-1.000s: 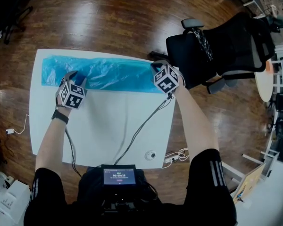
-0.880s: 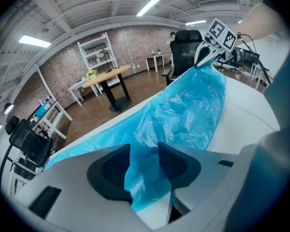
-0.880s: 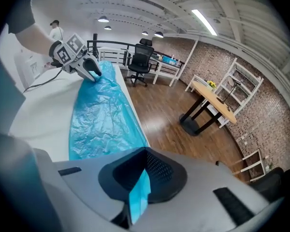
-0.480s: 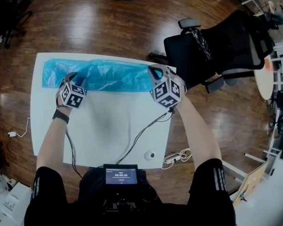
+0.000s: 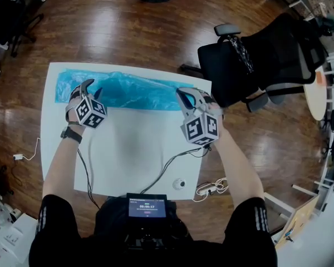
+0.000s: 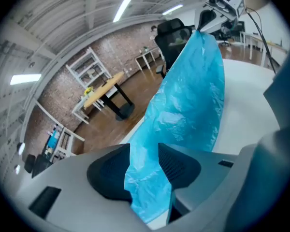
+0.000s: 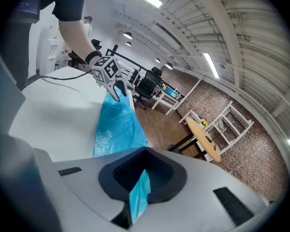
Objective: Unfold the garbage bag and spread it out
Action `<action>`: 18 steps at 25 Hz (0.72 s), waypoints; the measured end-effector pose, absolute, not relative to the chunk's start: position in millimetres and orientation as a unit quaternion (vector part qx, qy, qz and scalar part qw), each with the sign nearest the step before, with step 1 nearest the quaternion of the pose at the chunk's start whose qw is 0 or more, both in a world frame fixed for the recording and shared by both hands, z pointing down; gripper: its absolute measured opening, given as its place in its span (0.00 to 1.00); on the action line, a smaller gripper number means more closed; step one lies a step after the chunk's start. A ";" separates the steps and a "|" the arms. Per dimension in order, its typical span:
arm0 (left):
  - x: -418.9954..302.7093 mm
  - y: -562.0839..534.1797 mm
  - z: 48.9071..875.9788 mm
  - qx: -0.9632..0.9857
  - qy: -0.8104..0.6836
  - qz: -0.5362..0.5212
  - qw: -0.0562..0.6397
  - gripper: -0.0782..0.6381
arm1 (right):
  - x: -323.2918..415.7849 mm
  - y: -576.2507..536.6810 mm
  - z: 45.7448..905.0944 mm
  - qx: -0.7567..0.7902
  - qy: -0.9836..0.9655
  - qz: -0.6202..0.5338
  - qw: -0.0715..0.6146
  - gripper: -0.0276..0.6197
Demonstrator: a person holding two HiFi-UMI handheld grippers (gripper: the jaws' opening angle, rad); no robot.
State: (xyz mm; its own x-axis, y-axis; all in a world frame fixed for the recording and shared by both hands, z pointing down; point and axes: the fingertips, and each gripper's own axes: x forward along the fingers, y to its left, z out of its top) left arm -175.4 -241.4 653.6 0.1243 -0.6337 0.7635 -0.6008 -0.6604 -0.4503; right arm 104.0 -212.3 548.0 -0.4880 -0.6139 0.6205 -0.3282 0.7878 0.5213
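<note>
Garbage bag (image 5: 133, 90): blue film in a long, narrow strip along the far edge of the white table (image 5: 128, 149), with its right end raised above the surface.
Left claw (image 6: 144, 158): clenched on a bunched stretch of the bag near its left end; crumpled film fills the gap between the pads.
Right claw (image 7: 144, 170): pinched tight on a thin edge at the bag's right end.
Head view: both pinch points are hard to make out; number of folds cannot be told.

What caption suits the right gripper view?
Right gripper pinches one end of the bag above the table; left gripper at the far end.
</note>
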 end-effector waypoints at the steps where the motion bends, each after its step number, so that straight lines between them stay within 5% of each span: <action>1: -176.9 -246.3 649.6 -0.745 0.403 -0.530 0.041 0.37 | 102.1 -208.9 544.1 0.276 -0.848 -0.176 0.417 0.07; 8: -186.9 -265.1 658.5 -0.714 0.262 -0.631 0.153 0.42 | 89.1 -188.5 522.3 0.259 -0.854 -0.215 0.396 0.07; 11: -198.4 -261.9 673.8 -0.708 0.179 -0.667 0.149 0.55 | 83.0 -183.2 520.9 0.249 -0.855 -0.226 0.394 0.07; 18: -208.7 -247.1 680.2 -0.718 0.046 -0.687 0.098 0.56 | 78.7 -183.1 513.2 0.253 -0.855 -0.233 0.387 0.07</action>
State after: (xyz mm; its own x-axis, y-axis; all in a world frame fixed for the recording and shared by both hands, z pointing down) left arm -208.7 -247.1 680.2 0.0506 -0.2006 0.9784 0.0690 -0.9766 -0.2038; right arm 78.7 -183.1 513.2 -0.5721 -0.6140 0.5438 -0.2527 0.7627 0.5953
